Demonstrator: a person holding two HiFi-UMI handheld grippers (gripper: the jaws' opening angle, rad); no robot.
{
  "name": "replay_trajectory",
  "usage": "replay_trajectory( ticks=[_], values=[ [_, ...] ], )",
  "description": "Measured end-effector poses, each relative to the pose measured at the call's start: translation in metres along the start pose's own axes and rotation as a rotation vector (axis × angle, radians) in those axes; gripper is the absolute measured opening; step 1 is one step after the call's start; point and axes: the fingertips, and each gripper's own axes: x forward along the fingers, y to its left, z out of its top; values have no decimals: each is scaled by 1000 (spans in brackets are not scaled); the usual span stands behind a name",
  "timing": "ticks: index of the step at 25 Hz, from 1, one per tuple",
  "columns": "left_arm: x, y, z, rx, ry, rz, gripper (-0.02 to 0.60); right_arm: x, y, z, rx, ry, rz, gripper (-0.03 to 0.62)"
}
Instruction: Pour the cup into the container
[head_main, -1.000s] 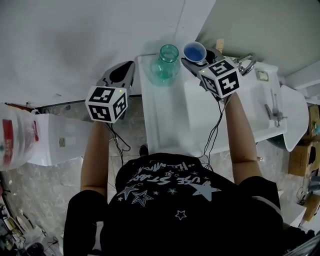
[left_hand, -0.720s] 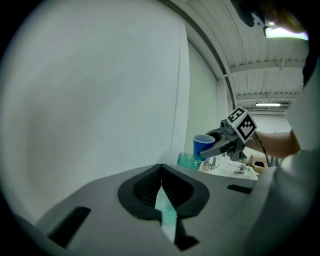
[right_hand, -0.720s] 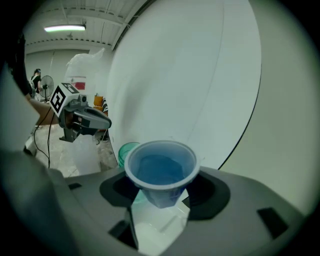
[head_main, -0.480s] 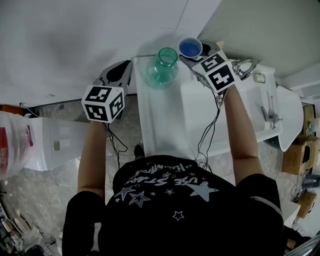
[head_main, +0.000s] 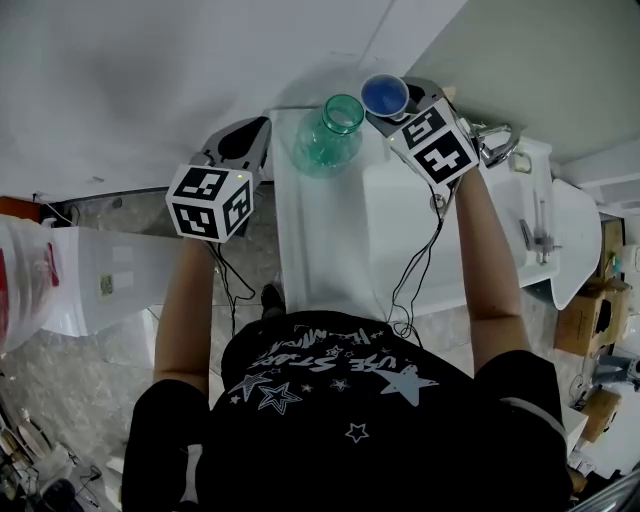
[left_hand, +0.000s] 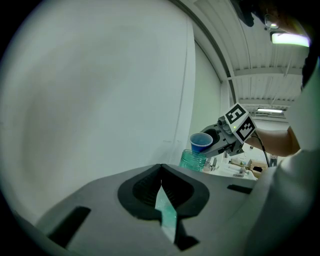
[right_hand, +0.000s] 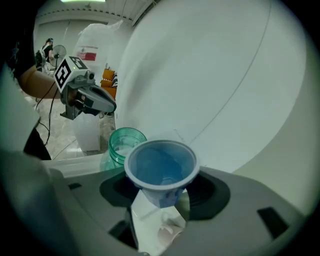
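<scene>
A small blue cup (head_main: 384, 95) (right_hand: 160, 167) sits clamped between the jaws of my right gripper (head_main: 392, 110) (right_hand: 161, 194), raised just right of the mouth of a green glass jar (head_main: 330, 135) (right_hand: 122, 145). The jar stands at the far end of a narrow white counter (head_main: 320, 250). What the cup holds does not show against its blue inside. My left gripper (head_main: 245, 140) (left_hand: 162, 200) hangs left of the jar and off the counter, its jaws together with nothing between them. From its view the cup (left_hand: 201, 142) appears just above the jar (left_hand: 192, 159).
A white sink (head_main: 480, 230) with a metal tap (head_main: 497, 142) lies right of the counter. A white plastic bin (head_main: 100, 280) and a bag (head_main: 15, 290) stand on the floor at the left. A pale wall rises right behind the jar.
My right gripper has rolled with the cup and shifted a little toward the jar's mouth. The left gripper has drifted slightly and stays shut.
</scene>
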Motion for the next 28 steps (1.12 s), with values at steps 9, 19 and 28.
replay_trajectory(
  ticks=[9, 19, 28],
  values=[
    [1, 1, -3, -13, -7, -5, 11, -2, -5, 6, -142, 54, -62, 268],
    [1, -1, -4, -21, -12, -14, 11, 3, -4, 4, -235, 114, -89, 268],
    [2, -2, -5, -25, -12, -20, 11, 4, -4, 4, -269, 131, -104, 268]
  ],
)
